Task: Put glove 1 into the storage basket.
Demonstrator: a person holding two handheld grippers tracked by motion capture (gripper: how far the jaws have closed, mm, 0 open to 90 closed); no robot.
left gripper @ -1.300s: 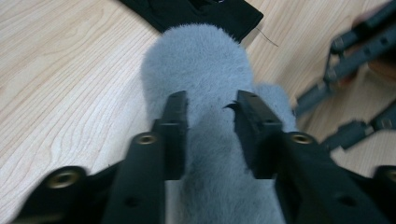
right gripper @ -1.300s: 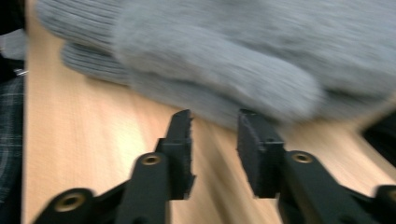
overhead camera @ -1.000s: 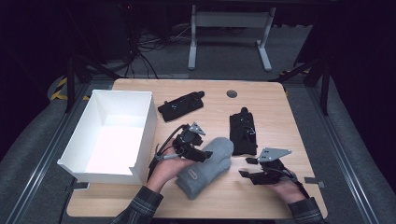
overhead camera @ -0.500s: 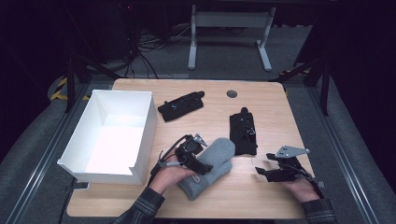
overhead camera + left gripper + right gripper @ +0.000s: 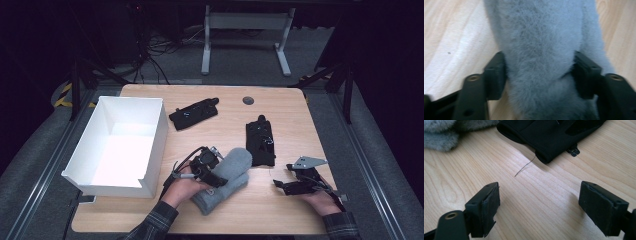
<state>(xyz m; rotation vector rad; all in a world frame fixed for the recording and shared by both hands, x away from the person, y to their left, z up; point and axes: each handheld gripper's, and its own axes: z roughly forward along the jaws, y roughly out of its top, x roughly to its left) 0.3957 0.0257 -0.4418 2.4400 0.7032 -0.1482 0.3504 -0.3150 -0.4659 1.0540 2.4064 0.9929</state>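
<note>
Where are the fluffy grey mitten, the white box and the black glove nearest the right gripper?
grey mitten (image 5: 235, 167): high view, rounded fingertip end.
white box (image 5: 159, 131): high view, right wall.
black glove (image 5: 260, 142): high view, its middle.

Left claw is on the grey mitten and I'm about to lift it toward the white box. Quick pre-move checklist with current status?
1. Left claw pads press both sides of the grey mitten after just closing in: ok.
2. Grip firm enough for a lift: cannot tell.
3. Right claw open, nothing between its jaws: ok.
4. Right claw apart from the near black glove: ok.
5. White box open at the top: ok.
6. Far black glove lies off the path to the box: ok.
</note>
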